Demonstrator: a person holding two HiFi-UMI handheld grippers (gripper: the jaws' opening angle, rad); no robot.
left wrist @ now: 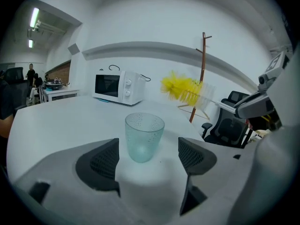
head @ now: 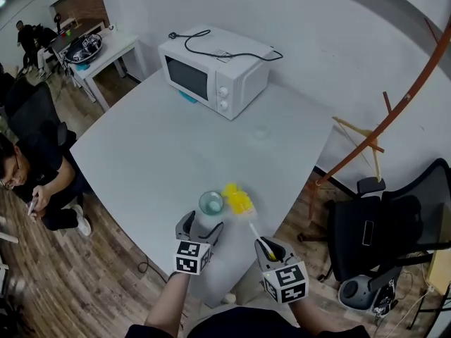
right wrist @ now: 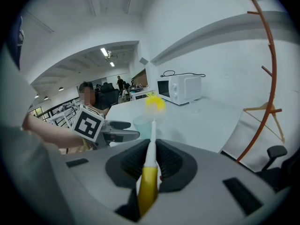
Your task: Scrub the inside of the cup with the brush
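Grey jaws of the left gripper (head: 199, 225) are standing spread near the six o'clock edge of the white table (head: 141, 160), pressing on nothing. The translucent teal cup (left wrist: 144, 137) is sitting upright between them, at the gripper's twelve o'clock, clear of both pads. At the cup's three o'clock in the head view, the yellow bristle head of the brush (head: 238, 200) is hanging in the air just beside the rim. Farther right, the right gripper (right wrist: 151, 162) is pinching the brush's handle, both fingers pressing on it.
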